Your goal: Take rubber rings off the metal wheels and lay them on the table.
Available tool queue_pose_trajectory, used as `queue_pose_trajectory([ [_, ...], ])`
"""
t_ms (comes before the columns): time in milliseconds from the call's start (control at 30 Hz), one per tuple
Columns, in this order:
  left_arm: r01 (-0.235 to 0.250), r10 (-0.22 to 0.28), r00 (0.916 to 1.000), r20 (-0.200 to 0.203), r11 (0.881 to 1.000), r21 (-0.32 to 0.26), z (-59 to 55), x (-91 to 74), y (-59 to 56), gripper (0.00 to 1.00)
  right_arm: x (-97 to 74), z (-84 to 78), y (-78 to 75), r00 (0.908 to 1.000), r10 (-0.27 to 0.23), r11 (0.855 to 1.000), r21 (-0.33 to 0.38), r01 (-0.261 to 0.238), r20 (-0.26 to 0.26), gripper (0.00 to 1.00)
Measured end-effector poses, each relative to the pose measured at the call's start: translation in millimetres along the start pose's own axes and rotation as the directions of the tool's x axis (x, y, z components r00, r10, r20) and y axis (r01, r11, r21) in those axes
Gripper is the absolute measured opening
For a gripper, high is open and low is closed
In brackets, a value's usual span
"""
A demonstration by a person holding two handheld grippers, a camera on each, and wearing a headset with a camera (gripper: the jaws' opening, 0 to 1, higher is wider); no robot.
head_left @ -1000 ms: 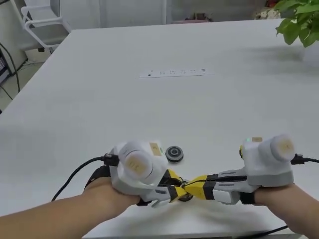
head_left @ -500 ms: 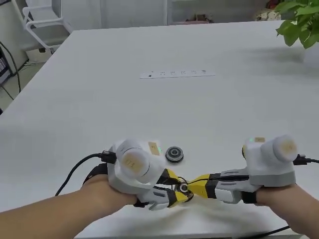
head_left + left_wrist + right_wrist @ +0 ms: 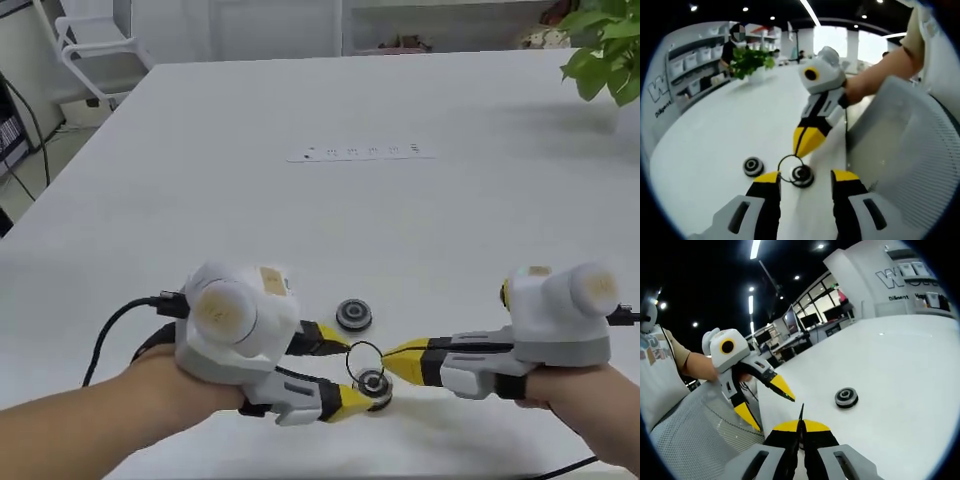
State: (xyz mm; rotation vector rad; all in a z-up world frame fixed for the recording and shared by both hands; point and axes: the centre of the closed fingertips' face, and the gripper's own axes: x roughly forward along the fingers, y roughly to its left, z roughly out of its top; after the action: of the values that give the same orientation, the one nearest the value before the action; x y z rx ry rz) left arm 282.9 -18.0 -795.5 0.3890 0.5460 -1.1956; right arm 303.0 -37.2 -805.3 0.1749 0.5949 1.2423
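White table stretches across the head view. At lower centre the left gripper is spread around a metal wheel. The right gripper pinches a thin rubber ring just above it. A second wheel lies slightly higher.

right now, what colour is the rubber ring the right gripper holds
Black. The rubber ring shows best in the left gripper view.
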Motion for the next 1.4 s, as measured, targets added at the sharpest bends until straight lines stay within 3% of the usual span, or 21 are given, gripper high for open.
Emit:
queue_pose_trajectory([
  [367, -0.075, 0.077, 0.9958, 0.05, 0.996, -0.045, 4.2, -35.0, 14.1, 0.56, 8.8, 15.8, 9.5, 0.9998, 0.022, 1.0, -0.02, -0.022, 0.0, 0.0],
  [767, -0.178, 0.184, 0.9799, 0.076, 0.981, -0.081, -3.9, -70.9, 34.0, 0.65, 31.1, 22.8, 10.3, 0.997, 0.056, 0.996, -0.062, -0.059, -0.054, 0.0],
  [1100, -0.208, 0.215, 0.9743, 0.068, 0.974, -0.091, -10.3, -83.7, 33.2, 0.72, 48.7, 15.8, 8.7, 0.9895, 0.078, 0.993, -0.082, -0.088, -0.122, 0.0],
  [1400, -0.21, 0.216, 0.9746, 0.057, 0.972, -0.102, -14.3, -85.4, 32.2, 0.73, 60.5, 1.3, -0.3, 0.979, 0.076, 0.992, -0.088, -0.094, -0.189, 0.0],
])
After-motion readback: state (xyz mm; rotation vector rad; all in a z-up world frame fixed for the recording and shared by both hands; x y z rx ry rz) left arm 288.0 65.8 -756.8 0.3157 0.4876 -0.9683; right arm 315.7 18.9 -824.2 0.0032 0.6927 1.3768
